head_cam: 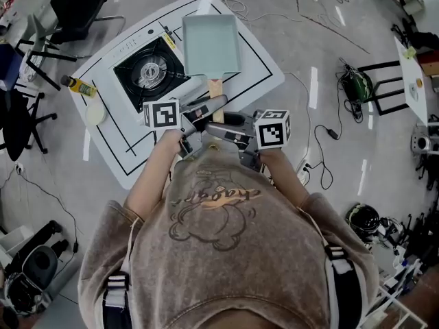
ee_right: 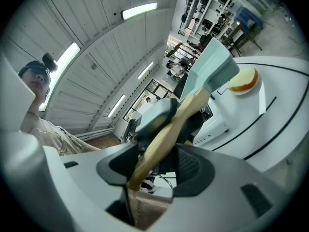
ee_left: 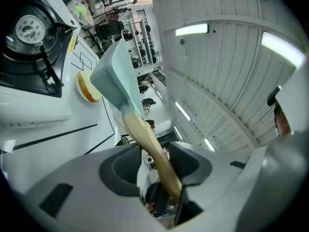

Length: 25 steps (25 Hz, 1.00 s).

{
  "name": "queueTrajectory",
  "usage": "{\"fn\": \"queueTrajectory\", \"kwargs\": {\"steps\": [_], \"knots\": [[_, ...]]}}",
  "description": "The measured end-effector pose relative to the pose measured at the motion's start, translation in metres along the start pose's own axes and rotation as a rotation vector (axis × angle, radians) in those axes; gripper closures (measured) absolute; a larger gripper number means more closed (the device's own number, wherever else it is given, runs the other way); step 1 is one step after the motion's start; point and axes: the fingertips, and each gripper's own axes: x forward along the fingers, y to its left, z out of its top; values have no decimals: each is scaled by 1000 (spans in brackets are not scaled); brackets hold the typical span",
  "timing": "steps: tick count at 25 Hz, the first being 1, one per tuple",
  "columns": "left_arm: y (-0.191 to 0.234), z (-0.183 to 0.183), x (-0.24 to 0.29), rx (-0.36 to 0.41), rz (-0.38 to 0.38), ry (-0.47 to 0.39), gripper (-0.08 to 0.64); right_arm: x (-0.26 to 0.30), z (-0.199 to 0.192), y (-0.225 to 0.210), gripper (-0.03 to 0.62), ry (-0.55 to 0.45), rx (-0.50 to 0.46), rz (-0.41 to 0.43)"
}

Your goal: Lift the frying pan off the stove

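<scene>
A pale green square frying pan (head_cam: 211, 43) with a wooden handle (head_cam: 216, 90) hangs above the white table, just right of the black single-burner stove (head_cam: 149, 72). Both grippers hold the handle's near end. My left gripper (head_cam: 203, 110) reaches in from the left and my right gripper (head_cam: 223, 126) from the right. In the left gripper view the handle (ee_left: 149, 146) runs between the jaws of the left gripper (ee_left: 157, 167) up to the tilted pan (ee_left: 113, 76). The right gripper view has the handle (ee_right: 169, 127) crossing the jaws of the right gripper (ee_right: 153, 164), pan (ee_right: 212, 64) beyond.
A yellow bottle (head_cam: 79, 86) and a small bowl (head_cam: 96, 114) sit at the table's left edge (head_cam: 103, 149). The bowl (ee_left: 87, 88) holds something orange. Black chairs (head_cam: 75, 5) stand at the far left. Cables (head_cam: 322, 142) and gear lie on the floor at the right.
</scene>
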Motion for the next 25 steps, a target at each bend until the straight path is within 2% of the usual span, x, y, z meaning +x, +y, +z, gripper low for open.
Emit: {"fn": "queueTrajectory", "kwargs": {"steps": [12, 25], "knots": [[-3, -28, 24, -15, -48, 71, 374, -27, -14, -5, 374, -55, 17, -58], [3, -46, 36, -21, -68, 123, 373, -40, -25, -13, 371, -95, 37, -77]]}}
